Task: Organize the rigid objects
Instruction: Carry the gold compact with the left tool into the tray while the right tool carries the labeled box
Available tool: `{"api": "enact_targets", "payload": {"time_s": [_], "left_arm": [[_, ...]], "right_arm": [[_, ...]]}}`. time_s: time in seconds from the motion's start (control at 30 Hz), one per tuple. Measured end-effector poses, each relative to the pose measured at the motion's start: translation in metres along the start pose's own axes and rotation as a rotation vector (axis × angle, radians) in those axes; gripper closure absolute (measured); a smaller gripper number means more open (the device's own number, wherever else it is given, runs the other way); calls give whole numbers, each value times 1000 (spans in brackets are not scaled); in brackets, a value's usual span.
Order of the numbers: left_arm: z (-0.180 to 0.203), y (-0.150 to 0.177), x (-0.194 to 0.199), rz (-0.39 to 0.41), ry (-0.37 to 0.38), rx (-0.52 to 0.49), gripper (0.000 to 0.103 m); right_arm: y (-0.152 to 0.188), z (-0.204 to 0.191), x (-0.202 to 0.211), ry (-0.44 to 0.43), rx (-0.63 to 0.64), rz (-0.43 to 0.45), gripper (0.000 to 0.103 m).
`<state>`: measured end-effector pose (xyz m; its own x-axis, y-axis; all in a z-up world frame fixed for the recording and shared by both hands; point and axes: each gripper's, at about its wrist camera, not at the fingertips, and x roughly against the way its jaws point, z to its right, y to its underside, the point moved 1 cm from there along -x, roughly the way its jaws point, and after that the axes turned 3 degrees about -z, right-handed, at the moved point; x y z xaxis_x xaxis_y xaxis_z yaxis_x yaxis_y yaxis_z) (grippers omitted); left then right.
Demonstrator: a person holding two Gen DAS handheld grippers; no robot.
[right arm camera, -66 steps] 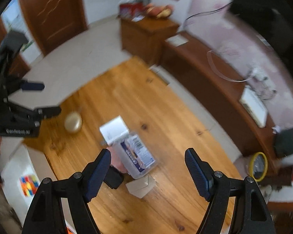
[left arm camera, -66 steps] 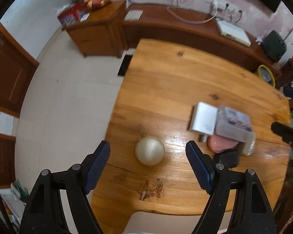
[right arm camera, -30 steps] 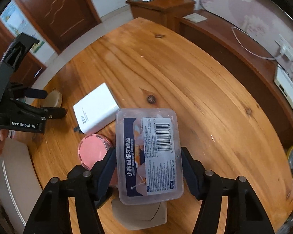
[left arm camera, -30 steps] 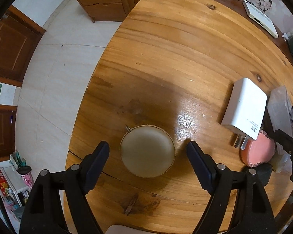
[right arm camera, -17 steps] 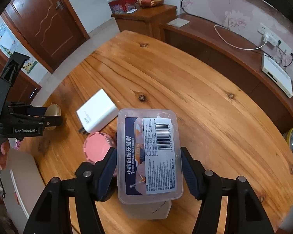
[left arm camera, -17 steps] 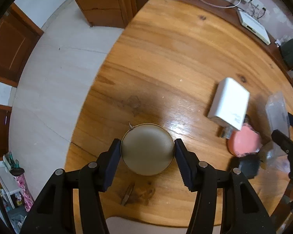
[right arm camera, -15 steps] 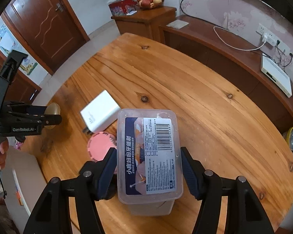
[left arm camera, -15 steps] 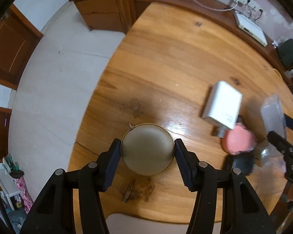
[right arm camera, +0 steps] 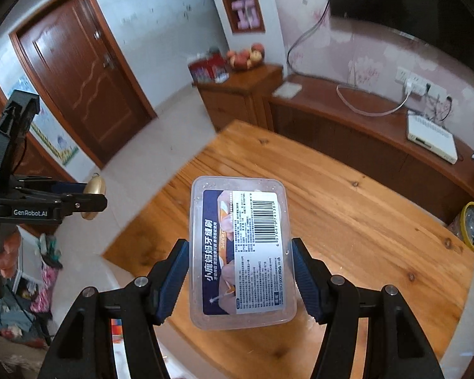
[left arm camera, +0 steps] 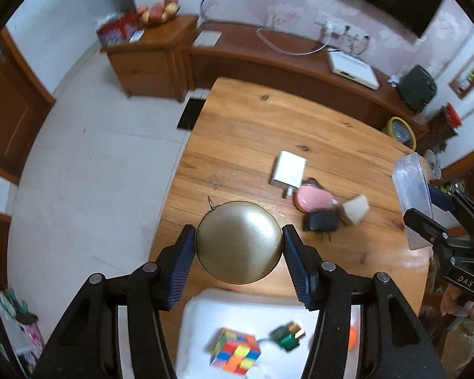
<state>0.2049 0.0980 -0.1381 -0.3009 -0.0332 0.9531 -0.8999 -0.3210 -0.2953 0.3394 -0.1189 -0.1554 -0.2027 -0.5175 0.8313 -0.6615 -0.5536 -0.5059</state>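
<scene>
My left gripper (left arm camera: 239, 249) is shut on a round brass-coloured tin (left arm camera: 239, 242), lifted above the near edge of the wooden table (left arm camera: 268, 126). My right gripper (right arm camera: 240, 268) is shut on a clear plastic box (right arm camera: 240, 249) with a barcode label, held high over the table (right arm camera: 347, 221). In the left wrist view that plastic box (left arm camera: 412, 195) and the right gripper (left arm camera: 439, 218) show at the far right. The right wrist view shows the left gripper (right arm camera: 88, 197) with the brass tin (right arm camera: 94, 189) at the left.
On the table lie a white charger (left arm camera: 289, 170), a pink round case (left arm camera: 314, 199), a black plug (left arm camera: 320, 221) and a small beige box (left arm camera: 354, 210). A white tray (left arm camera: 199, 322) below holds a colour cube (left arm camera: 235, 353) and a green piece (left arm camera: 287, 338). A cabinet (left arm camera: 148, 60) stands behind.
The left jaws closed on the brass tin and raised it off the table. The right gripper rose with the plastic box; the table objects now look smaller and the tray has come into view.
</scene>
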Motion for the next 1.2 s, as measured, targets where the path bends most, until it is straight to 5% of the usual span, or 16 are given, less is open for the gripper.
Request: {"api": "enact_targets", "payload": {"time_s": [0.27,0.43,0.8,0.93,1.2], "left_arm": [[12,48,60,81,29,-228,44],[13,88,63,85,50,-377,44],[3,180,-10,-149,79,-620,44],[2,201,-40,-236,59,-680,44],[8,232,-65,-273,59,-772,44]], "right_arm": [[52,-68,86,58,-83,119,39],[99,-115,105,165,-163,130,39],[191,-166,32,185,-420,-67,39],[216,-175,7,209,-419,-147,39],[232,-189,-22,294,-344,-221,39]]}}
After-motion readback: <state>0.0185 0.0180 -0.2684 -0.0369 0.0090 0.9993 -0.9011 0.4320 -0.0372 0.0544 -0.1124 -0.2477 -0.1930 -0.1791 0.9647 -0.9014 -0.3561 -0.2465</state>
